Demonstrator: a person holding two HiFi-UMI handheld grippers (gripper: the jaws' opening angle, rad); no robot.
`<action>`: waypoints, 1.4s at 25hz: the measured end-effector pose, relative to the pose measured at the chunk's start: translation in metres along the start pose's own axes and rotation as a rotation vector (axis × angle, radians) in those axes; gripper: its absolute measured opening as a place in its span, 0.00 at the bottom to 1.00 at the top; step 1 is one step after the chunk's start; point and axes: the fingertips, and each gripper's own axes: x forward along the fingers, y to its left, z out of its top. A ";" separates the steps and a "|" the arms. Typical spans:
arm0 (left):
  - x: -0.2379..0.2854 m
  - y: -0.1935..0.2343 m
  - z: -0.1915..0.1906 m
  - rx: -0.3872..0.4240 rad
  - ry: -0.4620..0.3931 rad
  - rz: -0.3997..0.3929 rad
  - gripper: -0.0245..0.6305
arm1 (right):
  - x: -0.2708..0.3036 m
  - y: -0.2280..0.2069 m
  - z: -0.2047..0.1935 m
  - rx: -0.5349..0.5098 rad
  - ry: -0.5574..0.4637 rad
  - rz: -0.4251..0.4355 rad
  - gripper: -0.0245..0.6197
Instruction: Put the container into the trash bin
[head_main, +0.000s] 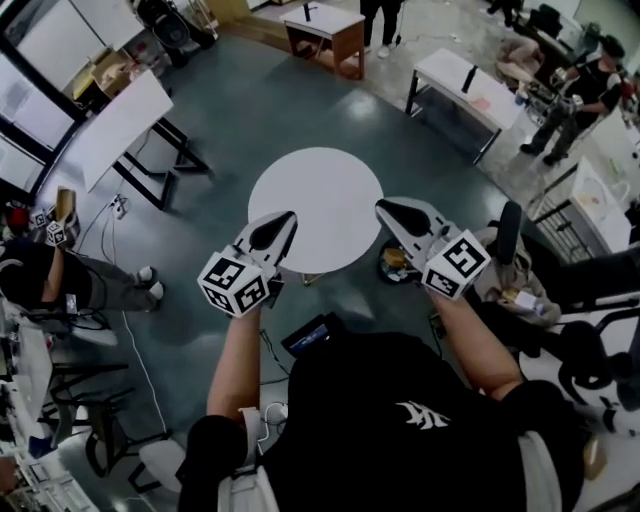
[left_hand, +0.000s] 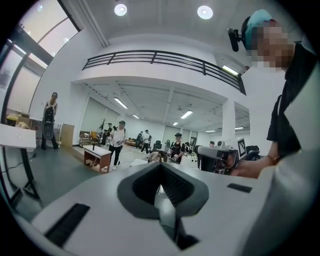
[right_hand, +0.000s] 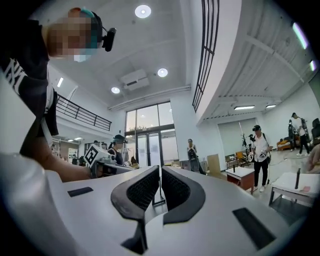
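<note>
In the head view both grippers are held up level over the near edge of a round white table (head_main: 316, 190). My left gripper (head_main: 287, 218) is shut, with nothing between its fingers. My right gripper (head_main: 383, 208) is also shut and empty. A dark round bin (head_main: 396, 266) stands on the floor by the table's right side, partly hidden under the right gripper, with something pale and orange inside. The left gripper view shows its closed jaws (left_hand: 161, 169) and the right gripper (left_hand: 216, 153) beyond. In the right gripper view the pads (right_hand: 160, 172) nearly meet, and the left gripper (right_hand: 102, 156) is in sight.
A dark tablet-like device (head_main: 312, 335) lies on the floor near my feet. A white folding table (head_main: 110, 130) stands at left, a wooden table (head_main: 325, 35) and a white desk (head_main: 465, 88) farther back. A chair (head_main: 508, 240) is at right. Several people stand around the hall.
</note>
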 end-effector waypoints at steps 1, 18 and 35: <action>-0.008 0.006 0.000 -0.003 -0.005 0.008 0.04 | 0.005 0.004 0.001 -0.001 -0.002 0.007 0.10; -0.119 0.067 -0.051 -0.151 -0.013 0.067 0.04 | 0.086 0.071 -0.050 0.082 0.089 0.154 0.10; -0.134 0.039 -0.044 -0.127 -0.023 0.111 0.04 | 0.093 0.101 -0.054 0.121 0.101 0.335 0.10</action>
